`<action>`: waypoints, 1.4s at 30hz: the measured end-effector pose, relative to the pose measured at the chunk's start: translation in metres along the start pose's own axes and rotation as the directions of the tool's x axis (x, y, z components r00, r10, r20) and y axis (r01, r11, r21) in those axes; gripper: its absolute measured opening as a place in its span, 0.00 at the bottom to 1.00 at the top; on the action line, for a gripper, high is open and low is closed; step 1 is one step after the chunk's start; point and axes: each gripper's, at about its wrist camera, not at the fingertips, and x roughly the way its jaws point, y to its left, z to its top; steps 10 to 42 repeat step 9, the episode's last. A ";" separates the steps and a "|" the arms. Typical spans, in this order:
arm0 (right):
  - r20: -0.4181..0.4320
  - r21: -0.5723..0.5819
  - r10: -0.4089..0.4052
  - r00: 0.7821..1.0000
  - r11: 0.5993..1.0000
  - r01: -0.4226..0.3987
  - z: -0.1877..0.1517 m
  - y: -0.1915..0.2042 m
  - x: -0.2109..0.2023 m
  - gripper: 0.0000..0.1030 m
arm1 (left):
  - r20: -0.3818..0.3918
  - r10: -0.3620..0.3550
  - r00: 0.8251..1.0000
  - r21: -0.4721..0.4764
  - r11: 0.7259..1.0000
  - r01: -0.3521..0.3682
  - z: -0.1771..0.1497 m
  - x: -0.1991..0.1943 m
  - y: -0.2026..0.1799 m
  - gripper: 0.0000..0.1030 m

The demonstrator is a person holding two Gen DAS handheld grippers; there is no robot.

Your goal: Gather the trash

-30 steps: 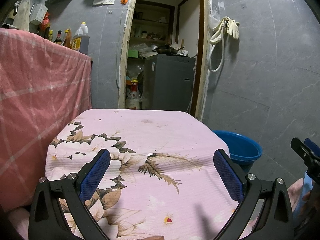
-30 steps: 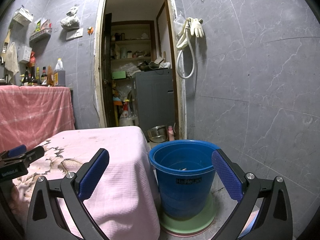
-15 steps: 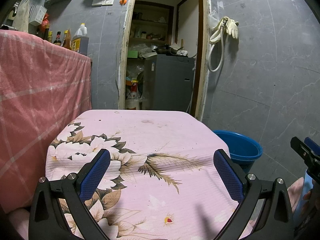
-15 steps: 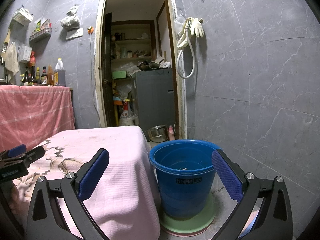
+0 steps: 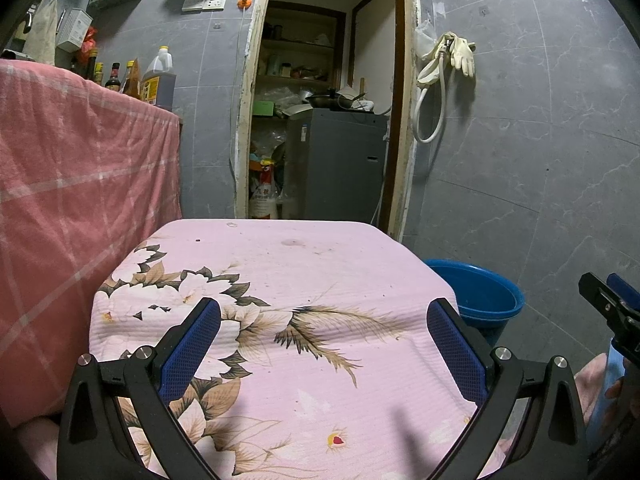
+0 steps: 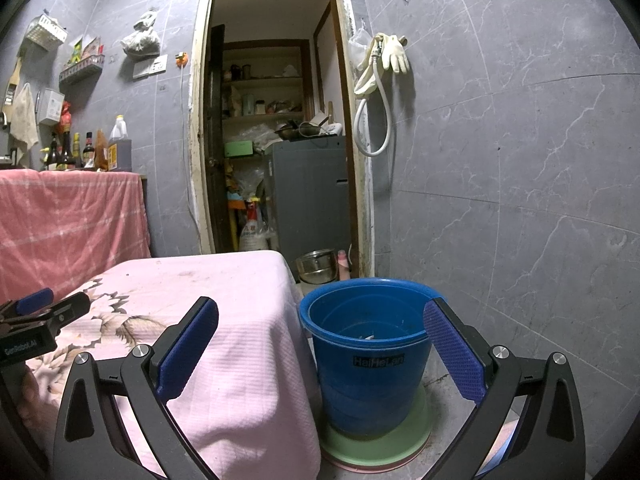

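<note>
Grey tiled wall [image 6: 520,140] behind everything, doorway [image 6: 276,120] cut into it beyond the bucket. Pink checked cloth [image 5: 72,200] hanging on the far side of the tabletop from the bucket. Tabletop [image 5: 280,280] under a pink flowered cover, just beside the bucket, bare apart from a few specks and stains near its far edge; no piece of trash large enough to pick up visible on it. Blue bucket [image 6: 364,344] standing on the floor on a green disc [image 6: 376,444], touching or nearly touching the hanging edge of the cover, with a pale scrap lying at its bottom, probably trash.

Left gripper [image 5: 324,344] hovering above the tabletop, jaws spread wide, nothing between them. Right gripper [image 6: 320,344] aimed at the bucket, jaws likewise spread wide and empty.

Almost no change from half a second and a second ago: same framing in both views, same wide jaws, only the faintest drift. Reads as a pause with nothing in hand: either collecting finished, or remaining trash out of both views.
</note>
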 end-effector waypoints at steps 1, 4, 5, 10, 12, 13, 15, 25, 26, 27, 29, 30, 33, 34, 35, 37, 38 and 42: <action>0.000 0.000 0.000 1.000 1.000 0.000 0.000 0.000 0.000 1.00 | 0.000 0.000 1.000 0.000 1.000 0.000 0.000 0.000 0.000 0.98; 0.000 0.000 0.000 1.000 1.000 0.000 0.000 0.000 0.000 1.00 | 0.000 0.000 1.000 0.000 1.000 0.000 0.000 0.000 0.000 0.98; 0.000 0.000 0.000 1.000 1.000 0.000 0.000 0.000 0.000 1.00 | 0.000 0.000 1.000 0.000 1.000 0.000 0.000 0.000 0.000 0.98; -0.001 0.000 0.000 1.000 1.000 0.000 0.000 0.000 0.000 1.00 | -0.001 0.001 1.000 0.001 1.000 -0.001 0.000 0.000 0.001 0.98; -0.001 0.000 0.000 1.000 1.000 0.000 0.000 0.000 0.000 1.00 | -0.001 0.001 1.000 0.001 1.000 -0.001 0.000 0.000 0.001 0.98; -0.001 0.000 0.000 1.000 1.000 0.000 0.000 0.000 0.000 1.00 | -0.001 0.001 1.000 0.001 1.000 -0.001 0.000 0.000 0.001 0.98; -0.001 0.000 0.000 1.000 1.000 0.000 0.000 0.000 0.000 1.00 | -0.001 0.001 1.000 0.001 1.000 -0.001 0.000 0.000 0.001 0.98; -0.001 0.000 0.000 1.000 1.000 0.000 0.000 0.000 0.000 1.00 | -0.001 0.001 1.000 0.001 1.000 -0.001 0.000 0.000 0.001 0.98; -0.001 0.000 0.000 1.000 1.000 0.000 0.000 0.000 0.000 1.00 | -0.001 0.001 1.000 0.001 1.000 -0.001 0.000 0.000 0.001 0.98; -0.001 0.000 0.000 1.000 1.000 0.000 0.000 0.000 0.000 1.00 | -0.001 0.001 1.000 0.001 1.000 -0.001 0.000 0.000 0.001 0.98; -0.001 0.000 0.000 1.000 1.000 0.000 0.000 0.000 0.000 1.00 | -0.001 0.001 1.000 0.001 1.000 -0.001 0.000 0.000 0.001 0.98; -0.001 0.000 0.000 1.000 1.000 0.000 0.000 0.000 0.000 1.00 | -0.001 0.001 1.000 0.001 1.000 -0.001 0.000 0.000 0.001 0.98; -0.001 0.000 0.000 1.000 1.000 0.000 0.000 0.000 0.000 1.00 | -0.001 0.001 1.000 0.001 1.000 -0.001 0.000 0.000 0.001 0.98; -0.001 0.000 0.000 1.000 1.000 0.000 0.000 0.000 0.000 1.00 | -0.001 0.001 1.000 0.001 1.000 -0.001 0.000 0.000 0.001 0.98; -0.001 0.000 0.000 1.000 1.000 0.000 0.000 0.000 0.000 1.00 | -0.001 0.001 1.000 0.001 1.000 -0.001 0.000 0.000 0.001 0.98; -0.001 0.000 0.000 1.000 1.000 0.000 0.000 0.000 0.000 1.00 | -0.001 0.001 1.000 0.001 1.000 -0.001 0.000 0.000 0.001 0.98; -0.001 0.000 0.000 1.000 1.000 0.000 0.000 0.000 0.000 1.00 | -0.001 0.001 1.000 0.001 1.000 -0.001 0.000 0.000 0.001 0.98; -0.001 0.000 0.000 1.000 1.000 0.000 0.000 0.000 0.000 1.00 | -0.001 0.001 1.000 0.001 1.000 -0.001 0.000 0.000 0.001 0.98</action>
